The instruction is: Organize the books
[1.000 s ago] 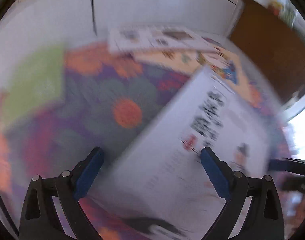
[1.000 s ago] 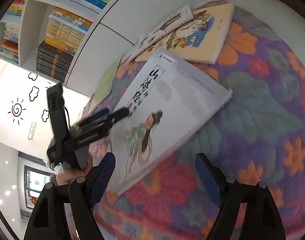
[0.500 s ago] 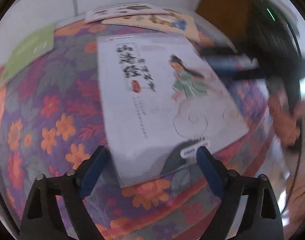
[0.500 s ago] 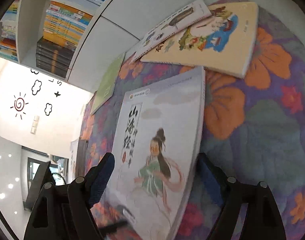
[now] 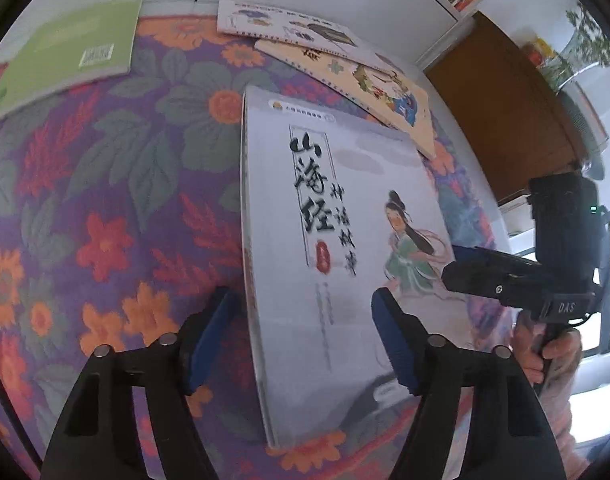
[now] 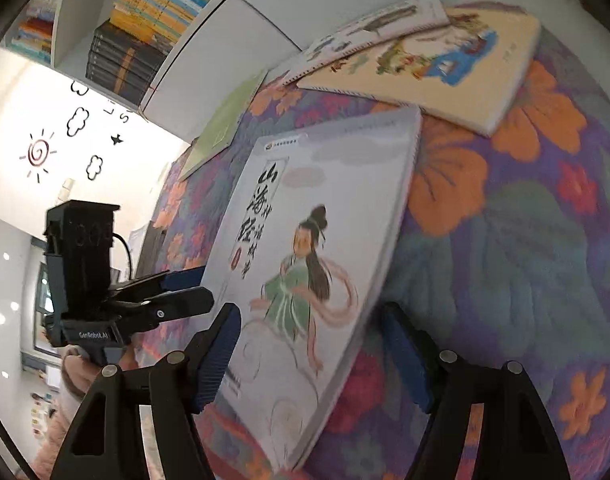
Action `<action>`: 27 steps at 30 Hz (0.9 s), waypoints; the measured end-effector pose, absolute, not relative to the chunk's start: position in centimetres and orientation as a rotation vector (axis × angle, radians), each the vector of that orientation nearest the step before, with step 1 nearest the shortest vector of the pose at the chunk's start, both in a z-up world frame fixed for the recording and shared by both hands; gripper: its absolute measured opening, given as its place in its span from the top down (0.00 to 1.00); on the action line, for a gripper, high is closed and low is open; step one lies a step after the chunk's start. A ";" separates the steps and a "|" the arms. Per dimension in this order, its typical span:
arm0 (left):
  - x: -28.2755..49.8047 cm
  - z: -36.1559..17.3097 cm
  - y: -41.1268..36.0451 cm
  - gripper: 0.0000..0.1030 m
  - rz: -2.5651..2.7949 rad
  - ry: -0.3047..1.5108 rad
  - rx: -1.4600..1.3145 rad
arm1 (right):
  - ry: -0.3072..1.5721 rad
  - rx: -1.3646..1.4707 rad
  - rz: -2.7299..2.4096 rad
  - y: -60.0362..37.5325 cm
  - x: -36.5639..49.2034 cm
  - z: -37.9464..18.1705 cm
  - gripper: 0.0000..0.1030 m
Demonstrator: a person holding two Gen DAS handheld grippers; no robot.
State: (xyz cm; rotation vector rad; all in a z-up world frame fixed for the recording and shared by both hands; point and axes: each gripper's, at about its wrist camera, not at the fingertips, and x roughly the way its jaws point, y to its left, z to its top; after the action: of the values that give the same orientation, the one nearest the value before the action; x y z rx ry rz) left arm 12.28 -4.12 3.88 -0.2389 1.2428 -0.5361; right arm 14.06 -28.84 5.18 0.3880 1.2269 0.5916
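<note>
A grey-white book (image 5: 345, 220) with black brush lettering and a drawn girl in green lies on the flowered cloth (image 5: 105, 200). My left gripper (image 5: 301, 340) straddles its left long edge: one pad hangs over the cover, the other over the cloth. Its jaws are closing and neither pad presses the book. My right gripper (image 6: 313, 356) straddles the book's (image 6: 305, 240) right long edge near the lower corner, jaws also closing, pads clear of it. Each gripper shows in the other's view: the right gripper (image 5: 465, 264) at the book's right side, the left gripper (image 6: 173, 292) at its left side.
A green book (image 5: 65, 52) lies at the far left. A white picture book (image 5: 281, 24) overlaps a cream picture book (image 5: 365, 80) at the back by the white wall. A brown cabinet (image 5: 505, 112) stands to the right. Stacked books fill a shelf (image 6: 145, 20). A hand (image 5: 545, 356) holds the right gripper.
The grey-white book has swung from slanting to lengthwise between the two grippers. The left gripper came round to its left edge. Both pairs of jaws have narrowed.
</note>
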 end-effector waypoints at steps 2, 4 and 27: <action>12.5 4.1 -3.9 0.35 -0.528 1.229 -0.229 | 1.215 0.320 0.561 -28.2 14.1 5.4 0.39; 13.3 3.9 -4.0 0.35 -0.519 1.222 -0.231 | 1.201 0.261 0.529 -27.7 13.9 5.6 0.49; 12.5 6.3 -2.7 0.67 -0.404 1.218 -0.228 | 1.062 0.294 0.513 -26.0 12.4 11.3 0.72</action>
State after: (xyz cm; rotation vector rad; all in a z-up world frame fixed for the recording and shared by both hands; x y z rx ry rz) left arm 12.47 -2.72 6.28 -0.2282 1.2184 -0.4040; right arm 12.44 -25.99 11.31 0.2943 1.0621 0.5132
